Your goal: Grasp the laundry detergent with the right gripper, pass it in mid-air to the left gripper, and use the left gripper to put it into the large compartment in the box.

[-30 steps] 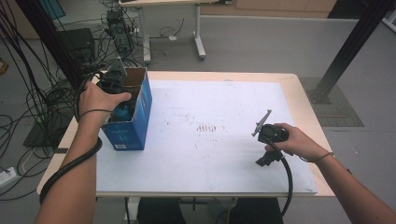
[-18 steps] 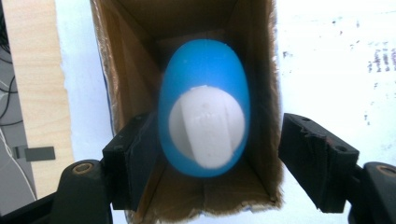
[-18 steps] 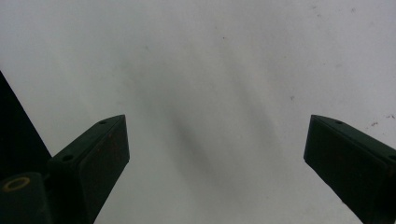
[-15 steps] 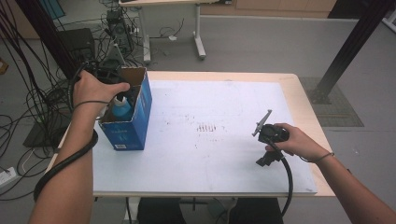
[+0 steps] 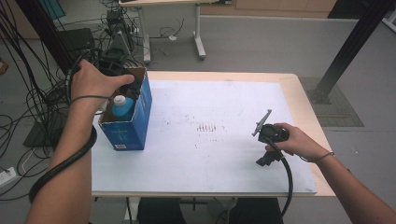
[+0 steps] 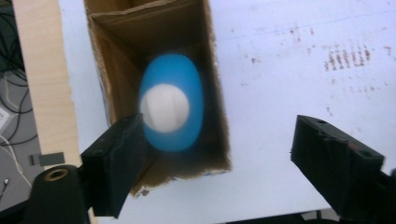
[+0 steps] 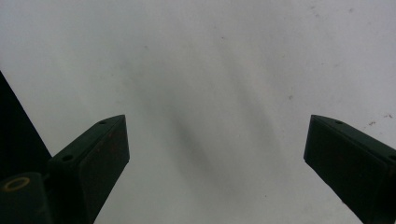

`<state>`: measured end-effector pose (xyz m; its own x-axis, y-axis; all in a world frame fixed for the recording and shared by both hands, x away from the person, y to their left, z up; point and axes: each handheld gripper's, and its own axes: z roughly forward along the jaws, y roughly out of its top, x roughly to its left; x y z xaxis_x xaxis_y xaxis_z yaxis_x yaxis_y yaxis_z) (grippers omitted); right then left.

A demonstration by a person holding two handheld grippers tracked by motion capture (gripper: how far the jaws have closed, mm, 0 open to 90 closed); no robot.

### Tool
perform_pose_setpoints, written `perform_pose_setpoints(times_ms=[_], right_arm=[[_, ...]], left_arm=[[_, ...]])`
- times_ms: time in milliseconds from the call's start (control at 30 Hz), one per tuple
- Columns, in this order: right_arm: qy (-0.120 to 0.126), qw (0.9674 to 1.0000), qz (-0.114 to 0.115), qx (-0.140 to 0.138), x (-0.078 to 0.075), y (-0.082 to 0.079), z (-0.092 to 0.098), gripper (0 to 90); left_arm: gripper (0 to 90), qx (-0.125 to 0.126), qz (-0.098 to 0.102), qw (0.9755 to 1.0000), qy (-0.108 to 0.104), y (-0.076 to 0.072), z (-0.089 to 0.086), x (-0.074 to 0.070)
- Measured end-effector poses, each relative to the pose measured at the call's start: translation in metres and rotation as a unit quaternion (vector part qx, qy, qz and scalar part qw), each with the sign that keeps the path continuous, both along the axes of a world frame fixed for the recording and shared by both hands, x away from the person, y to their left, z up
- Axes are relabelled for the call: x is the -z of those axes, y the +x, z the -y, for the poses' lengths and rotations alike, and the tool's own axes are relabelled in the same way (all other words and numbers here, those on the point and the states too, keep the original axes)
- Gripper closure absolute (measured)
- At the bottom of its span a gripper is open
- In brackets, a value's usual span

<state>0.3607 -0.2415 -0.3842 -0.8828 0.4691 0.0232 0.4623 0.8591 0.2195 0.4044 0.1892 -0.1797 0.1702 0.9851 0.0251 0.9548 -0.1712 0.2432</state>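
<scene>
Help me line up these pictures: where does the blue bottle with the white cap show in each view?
High view: the blue bottle stands in the open blue box at the table's left, below the person's left hand.
Left gripper view: centre-left, seen cap-on from above inside the box's brown walls, beyond the open left gripper.
Right gripper view: not in it.
Shared landmark: the row of brown marks on the white tabletop.

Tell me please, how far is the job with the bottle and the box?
Done: the blue bottle stands inside the open blue box, white cap up. In hand: the left gripper hangs above it, its jaws just opened, nothing between them. The right gripper rests open over the white table. Left: probably only withdrawing.
</scene>
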Motion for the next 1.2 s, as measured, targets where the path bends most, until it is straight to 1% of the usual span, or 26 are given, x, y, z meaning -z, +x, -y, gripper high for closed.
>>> perform_pose_setpoints(times_ms=[200, 400, 467, 500, 633, 700, 867, 967, 1000, 1033, 1133, 1200], right_arm=[[0.001, 1.0, -0.002, 0.001, 0.001, 0.001, 0.0, 6.7], [-0.001, 1.0, -0.003, -0.001, 0.002, 0.003, -0.001, 6.6], [0.0, 1.0, -0.005, 0.002, 0.002, 0.003, -0.001, 6.6], [0.0, 1.0, -0.005, 0.001, 0.002, 0.003, -0.001, 6.6], [-0.001, 1.0, -0.005, -0.001, 0.002, 0.004, -0.001, 6.6], [-0.002, 1.0, -0.003, -0.003, 0.002, 0.005, -0.001, 6.6], [-0.003, 1.0, -0.001, -0.001, 0.001, 0.006, -0.001, 6.7], [-0.002, 1.0, -0.002, 0.0, 0.0, 0.006, -0.001, 6.7], [-0.001, 1.0, 0.0, -0.001, -0.001, 0.006, 0.0, 6.7], [-0.001, 1.0, 0.0, 0.0, -0.001, 0.006, 0.0, 6.7], [0.001, 1.0, 0.0, 0.002, -0.003, 0.006, 0.0, 6.7], [0.001, 1.0, 0.0, 0.003, -0.003, 0.007, 0.0, 6.7]], left_arm=[[12.9, 0.003, 0.007, 1.0, -0.002, -0.003, 0.007, -0.003], [10.9, 0.013, 0.011, 0.9998, -0.008, -0.007, 0.017, -0.007], [10.8, 0.019, 0.008, 0.9998, -0.006, -0.008, 0.02, -0.007], [10.8, 0.022, 0.001, 0.9997, -0.005, -0.008, 0.022, -0.007], [10.1, 0.025, -0.007, 0.9997, -0.004, -0.011, 0.031, -0.003], [10.0, 0.034, -0.013, 0.9993, -0.001, -0.012, 0.036, -0.002], [9.3, 0.056, -0.028, 0.998, 0.002, -0.016, 0.053, 0.002], [9.3, 0.069, -0.033, 0.9971, -0.002, -0.017, 0.065, 0.003], [9.2, 0.076, -0.039, 0.9964, -0.002, -0.018, 0.07, 0.004], [9.1, 0.08, -0.039, 0.9961, -0.003, -0.019, 0.074, 0.005], [8.9, 0.099, -0.045, 0.9941, -0.002, -0.021, 0.087, 0.008], [8.7, 0.106, -0.048, 0.9932, -0.002, -0.022, 0.095, 0.012]])
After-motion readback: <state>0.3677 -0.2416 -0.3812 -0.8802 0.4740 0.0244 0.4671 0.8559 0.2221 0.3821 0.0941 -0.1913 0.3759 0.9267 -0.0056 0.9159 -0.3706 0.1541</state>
